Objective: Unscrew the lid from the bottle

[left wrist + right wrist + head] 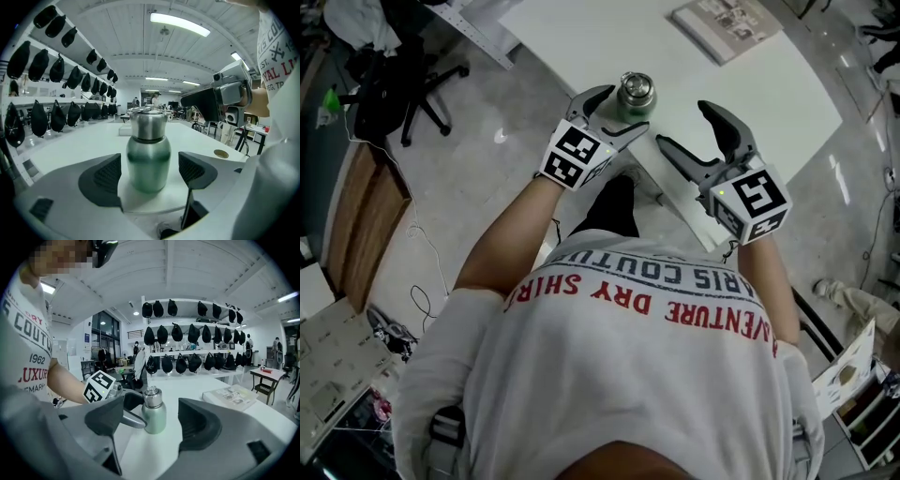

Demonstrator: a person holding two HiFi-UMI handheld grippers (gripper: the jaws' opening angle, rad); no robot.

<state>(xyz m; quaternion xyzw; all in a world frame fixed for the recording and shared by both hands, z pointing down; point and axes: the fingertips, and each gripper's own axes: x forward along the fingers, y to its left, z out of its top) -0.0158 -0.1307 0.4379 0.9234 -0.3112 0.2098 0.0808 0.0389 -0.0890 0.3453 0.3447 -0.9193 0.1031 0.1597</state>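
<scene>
Overhead, the person's left claw (626, 109) is spread around the body of a small green steel bottle (635, 94), its pads flanking the bottle with a gap on each side. The bottle stands upright near the front edge of a white table (581, 37), its silver lid (148, 123) still on. To the right, the right claw (684, 127) is spread wide and empty, just beside the bottle. A sound next move would be to clamp the body squarely first, then close the right claw level on the lid before twisting.

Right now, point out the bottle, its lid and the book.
bottle (148, 164), left gripper view, middle of its green body.
lid (636, 90), head view, its shiny top.
book (230, 398), right gripper view, its cover.
</scene>
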